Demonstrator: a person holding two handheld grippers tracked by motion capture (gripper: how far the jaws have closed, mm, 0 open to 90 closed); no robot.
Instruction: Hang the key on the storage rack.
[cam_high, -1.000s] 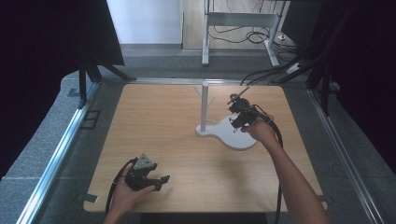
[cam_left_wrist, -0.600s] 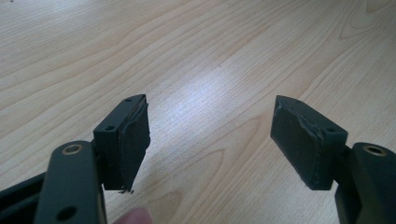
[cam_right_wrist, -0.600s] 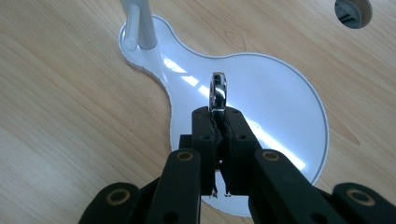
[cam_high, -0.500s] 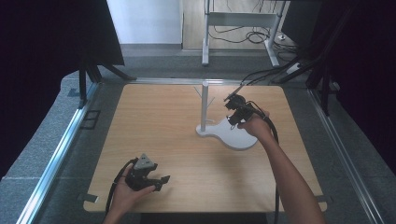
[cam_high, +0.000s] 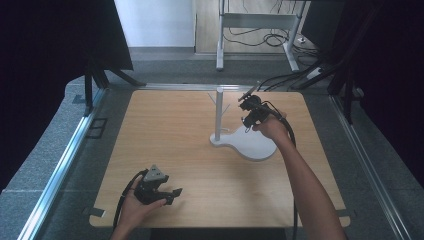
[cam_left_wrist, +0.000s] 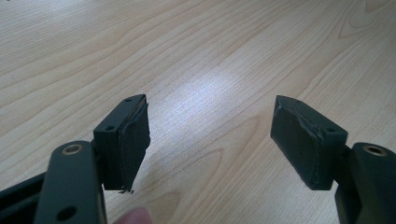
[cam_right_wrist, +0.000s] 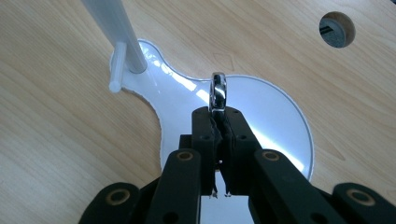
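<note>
My right gripper (cam_right_wrist: 218, 122) has its jaws pressed together on a shiny silver ring (cam_right_wrist: 218, 91), which stands on edge and sticks out past the fingertips. I see it held above the glossy white base (cam_right_wrist: 275, 121) of a small white stand, to one side of the upright post (cam_right_wrist: 109, 23) with its short peg (cam_right_wrist: 117, 67). My left gripper (cam_left_wrist: 210, 140) sits near the front edge of the wooden table (cam_high: 170, 130), its jaws spread wide with nothing between them, well apart from the stand.
</note>
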